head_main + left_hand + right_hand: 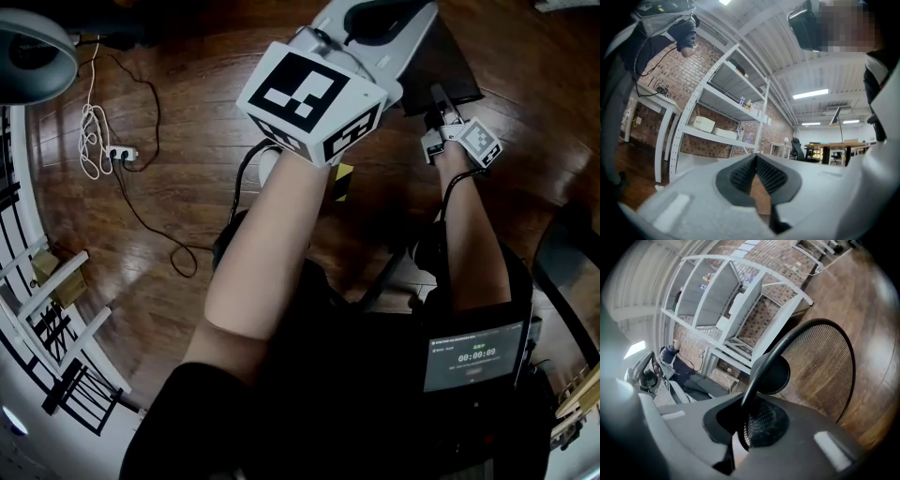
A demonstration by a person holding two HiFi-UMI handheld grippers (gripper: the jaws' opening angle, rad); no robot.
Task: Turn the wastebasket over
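The wastebasket (442,64) is black wire mesh and hangs tilted above the wooden floor at the top right of the head view. My right gripper (441,111) is shut on its rim. In the right gripper view the thin black rim (787,341) runs down between the pads of my right gripper (749,414), and the round mesh wastebasket (820,371) fills the right side, tipped on its side. My left gripper (382,26) is raised close to the head camera, clear of the basket. In the left gripper view the pads of my left gripper (756,161) meet with nothing between them.
A white power strip (120,152) with coiled white and black cables lies on the wooden floor at left. White shelving frames (52,281) line the left edge. A tall white shelf rack (717,105) stands against a brick wall, with desks and an office chair (797,149) beyond.
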